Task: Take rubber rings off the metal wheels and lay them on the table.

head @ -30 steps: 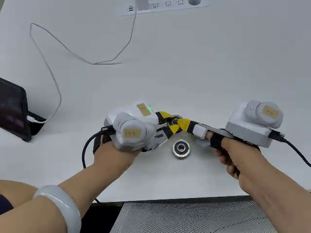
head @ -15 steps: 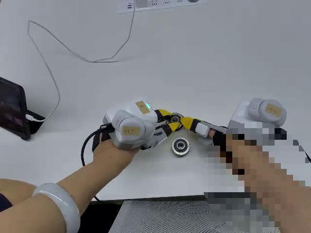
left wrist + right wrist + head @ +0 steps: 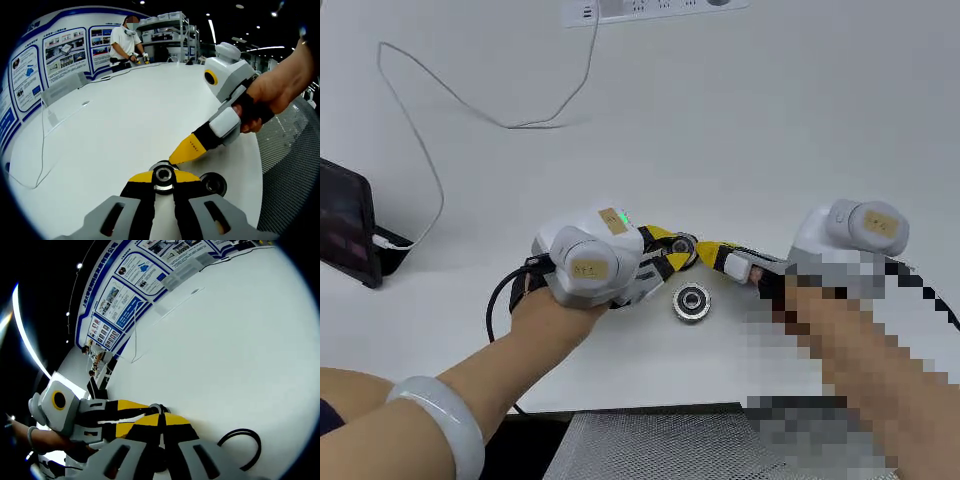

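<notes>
Hardly a twitch since half a second ago: both tools sit just where they were, nose to nose over the near part of the desk (image 3: 770,130). On this side the left tool (image 3: 665,252) has its yellow-tipped jaws clamped on a metal wheel (image 3: 163,175), one jaw on either flank, and the left gripper view looks straight onto the wheel's shiny hub. Coming in from the other hand, the right tool (image 3: 705,254) has its jaws drawn together into one yellow wedge, and that wedge's point meets the rim of the held wheel. Whether it actually nips any rubber there, I cannot tell. Down on the desk, just in front of the two tips and apart from them, a second wheel (image 3: 692,301) lies flat, a dark band round its outside and bright metal at the centre. Further out, a grey cable (image 3: 420,140) snakes from a white power strip (image 3: 650,8) at the far edge down to a dark screen (image 3: 345,235) propped at the left. A pale bangle (image 3: 445,425) rides the left forearm, and a person (image 3: 125,42) stands at the far end of the desk in the left gripper view.
</notes>
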A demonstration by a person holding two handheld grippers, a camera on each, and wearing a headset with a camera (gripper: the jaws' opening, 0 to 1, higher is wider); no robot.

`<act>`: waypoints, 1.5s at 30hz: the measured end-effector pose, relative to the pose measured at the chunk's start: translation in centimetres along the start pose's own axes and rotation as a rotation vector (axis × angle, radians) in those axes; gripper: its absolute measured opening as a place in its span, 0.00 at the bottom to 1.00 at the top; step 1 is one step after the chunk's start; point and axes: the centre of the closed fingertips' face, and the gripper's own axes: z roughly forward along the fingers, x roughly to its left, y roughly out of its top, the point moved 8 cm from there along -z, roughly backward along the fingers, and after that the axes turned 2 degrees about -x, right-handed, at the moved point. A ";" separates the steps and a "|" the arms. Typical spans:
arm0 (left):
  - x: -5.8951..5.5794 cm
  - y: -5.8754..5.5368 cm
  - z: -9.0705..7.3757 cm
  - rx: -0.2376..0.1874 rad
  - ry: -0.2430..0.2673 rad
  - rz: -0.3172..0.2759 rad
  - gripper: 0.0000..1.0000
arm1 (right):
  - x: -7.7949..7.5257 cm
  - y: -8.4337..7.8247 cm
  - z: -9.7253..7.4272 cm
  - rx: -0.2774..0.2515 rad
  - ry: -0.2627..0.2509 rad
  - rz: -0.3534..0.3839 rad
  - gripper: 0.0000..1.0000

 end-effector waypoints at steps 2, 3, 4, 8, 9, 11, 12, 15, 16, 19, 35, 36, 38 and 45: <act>0.0 0.0 0.0 0.001 0.001 0.000 0.13 | -0.1 0.0 0.1 0.003 0.004 0.016 0.03; 0.0 0.0 0.0 0.000 0.002 -0.001 0.13 | 0.0 0.0 0.1 0.006 0.004 0.016 0.03; 0.0 0.0 0.0 0.000 0.002 -0.001 0.13 | 0.0 0.0 0.1 0.008 0.004 0.012 0.03; -0.1 0.0 0.0 0.000 0.002 0.000 0.13 | -0.1 0.1 0.1 0.015 0.002 0.004 0.03; -0.1 0.0 0.0 0.000 0.001 0.000 0.13 | -0.1 0.1 0.1 0.015 0.002 -0.003 0.02; -0.1 0.1 0.0 0.000 0.001 0.001 0.13 | 0.1 0.1 0.0 0.016 -0.003 -0.026 0.02; -0.1 0.0 0.0 0.000 0.001 0.001 0.13 | 0.3 0.1 0.0 0.015 -0.004 -0.030 0.01; -0.1 0.1 -0.1 0.000 0.001 0.001 0.13 | 0.7 0.1 0.0 0.010 0.000 -0.038 0.01; -0.1 0.1 -0.1 0.000 0.001 0.001 0.13 | 0.7 0.1 0.0 0.009 0.001 -0.038 0.01; -0.1 0.1 -0.1 -0.001 0.001 0.001 0.13 | 0.7 0.1 0.0 0.009 0.006 -0.032 0.01; -0.1 0.1 -0.1 0.002 -0.002 0.002 0.13 | 3.3 1.0 0.4 -0.004 0.084 -0.085 0.01; -0.1 0.1 -0.1 0.003 -0.002 0.003 0.13 | 2.6 1.0 0.2 -0.004 0.045 -0.109 0.01; -0.1 0.1 -0.1 0.002 -0.002 0.003 0.13 | 1.2 0.9 -0.4 0.011 -0.025 -0.139 0.01; -0.2 0.1 -0.1 -0.002 0.000 0.000 0.13 | 0.2 0.2 -0.4 0.029 -0.020 -0.078 0.10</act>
